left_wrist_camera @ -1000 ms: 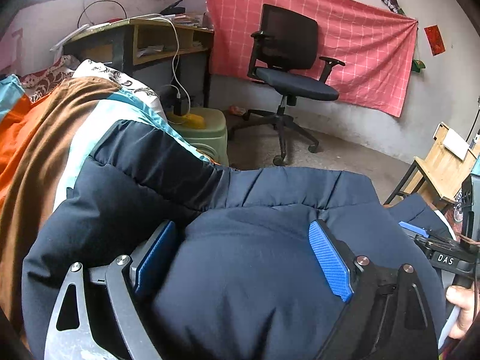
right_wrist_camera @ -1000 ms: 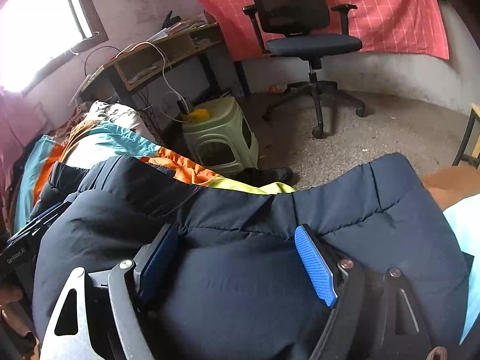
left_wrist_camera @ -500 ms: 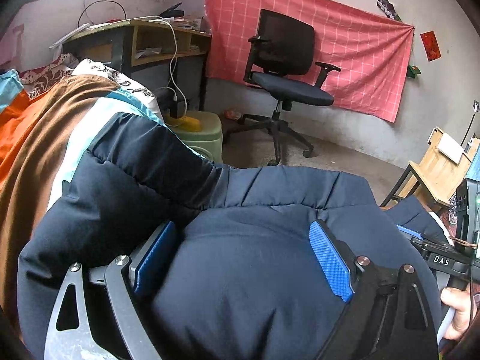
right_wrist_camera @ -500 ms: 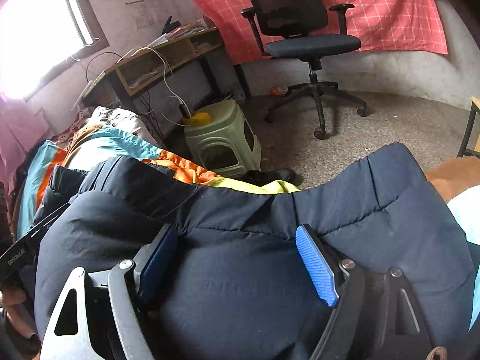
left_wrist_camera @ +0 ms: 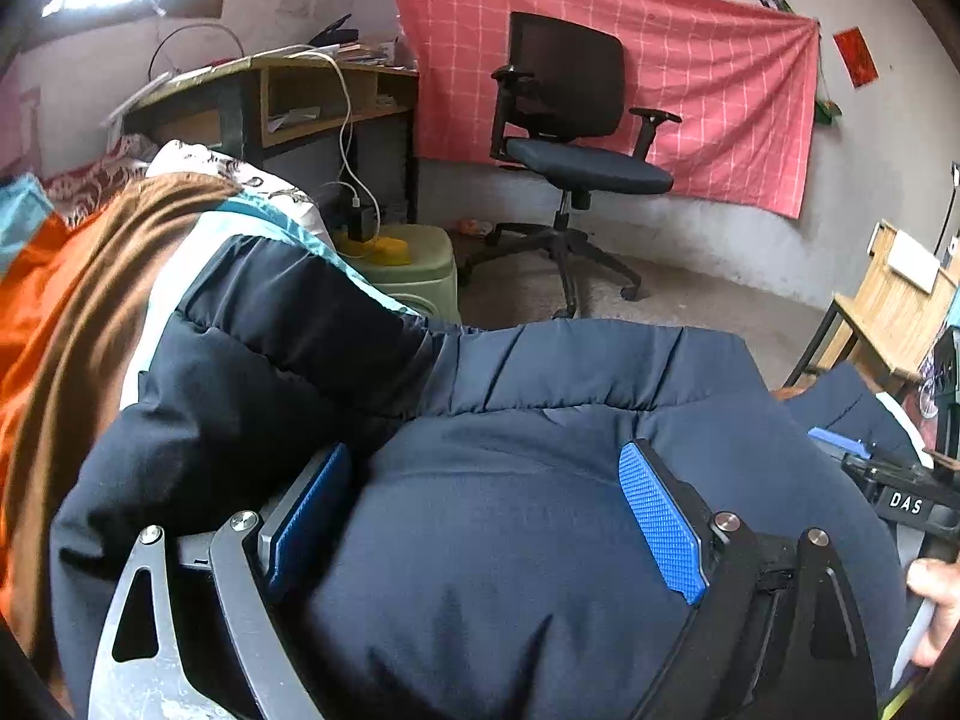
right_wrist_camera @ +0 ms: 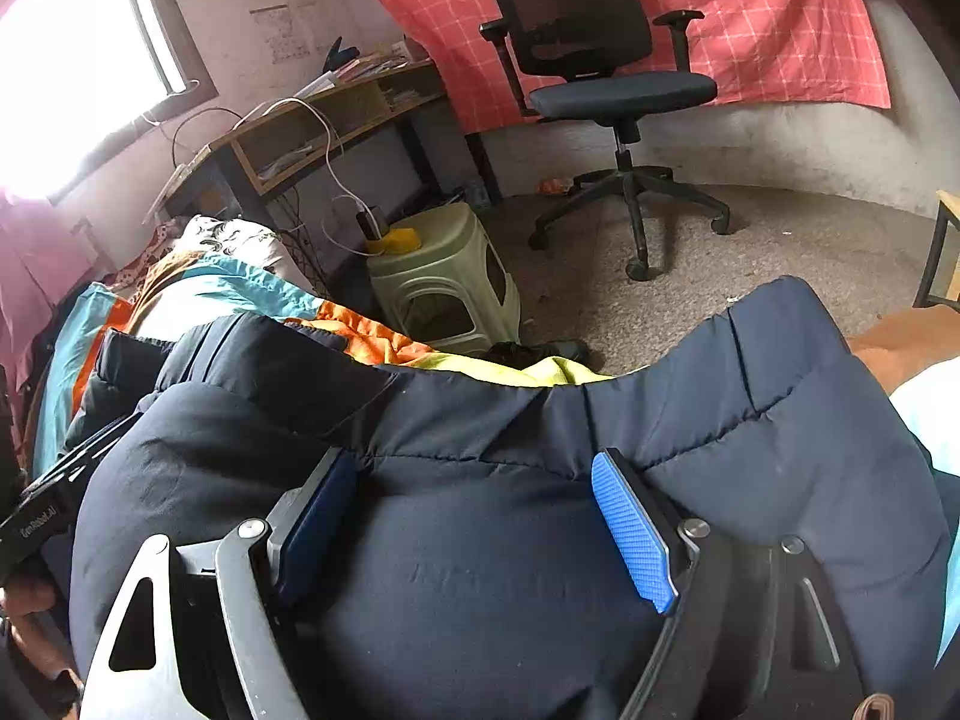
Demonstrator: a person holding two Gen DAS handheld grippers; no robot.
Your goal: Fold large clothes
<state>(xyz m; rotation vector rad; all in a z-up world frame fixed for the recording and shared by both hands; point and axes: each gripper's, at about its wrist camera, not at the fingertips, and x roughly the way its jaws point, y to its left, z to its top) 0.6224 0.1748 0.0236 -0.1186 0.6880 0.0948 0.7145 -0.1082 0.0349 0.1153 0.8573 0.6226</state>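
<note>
A dark navy puffer jacket [left_wrist_camera: 492, 372] fills the lower half of both views, also in the right wrist view [right_wrist_camera: 780, 420]. It lies over a striped orange, brown, white and teal bedcover [left_wrist_camera: 72, 312]. My left gripper [left_wrist_camera: 486, 510] is shut on a thick bulge of the jacket, which fills the gap between its blue pads [left_wrist_camera: 660, 516]. My right gripper [right_wrist_camera: 474, 516] is shut on another bulge of the same jacket, its blue pads [right_wrist_camera: 630, 528] pressed into the padding. The other gripper shows at the right edge of the left wrist view [left_wrist_camera: 900, 492].
A black office chair [left_wrist_camera: 570, 138] stands before a red checked cloth on the wall. A green plastic stool [right_wrist_camera: 444, 282] with a yellow item sits beside the bed. A wooden desk [right_wrist_camera: 324, 120] with cables stands near the window. A wooden chair [left_wrist_camera: 888, 300] is at the right.
Both grippers keep their hold on the jacket. The views have tilted and risen slightly, and the jacket has lifted a little with them.
</note>
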